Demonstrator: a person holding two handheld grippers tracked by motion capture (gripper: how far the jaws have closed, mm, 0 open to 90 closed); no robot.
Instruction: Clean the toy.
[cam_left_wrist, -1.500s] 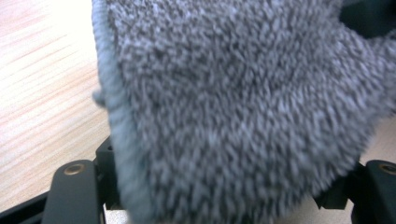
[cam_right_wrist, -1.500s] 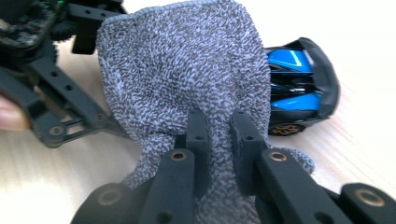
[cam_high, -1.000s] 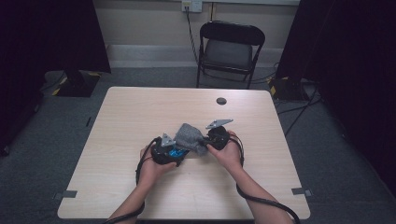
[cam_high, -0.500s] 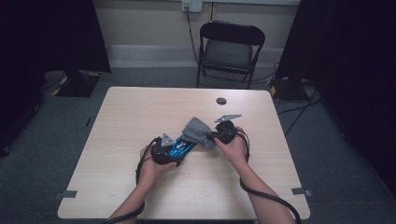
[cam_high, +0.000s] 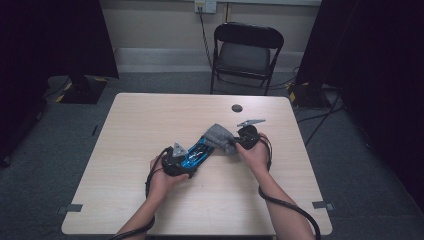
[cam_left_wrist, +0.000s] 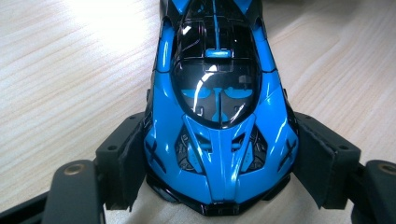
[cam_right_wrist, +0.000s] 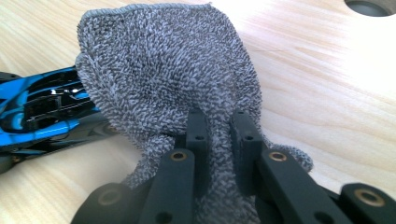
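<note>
The glossy blue and black toy sports car (cam_high: 199, 151) lies near the pale wooden table's (cam_high: 130, 125) middle, nose clamped between the left gripper's (cam_left_wrist: 219, 161) 2 pads; its long axis runs toward the right gripper (cam_high: 239, 141), whose jaws pinch the grey terry cloth (cam_right_wrist: 173, 79) draped over the car's tail.

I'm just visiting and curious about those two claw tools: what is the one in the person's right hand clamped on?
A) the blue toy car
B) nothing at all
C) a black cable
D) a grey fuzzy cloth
D: in the right gripper view, the right gripper has its jaws pinched on the grey cloth, while the left gripper holds the blue toy car.
</note>
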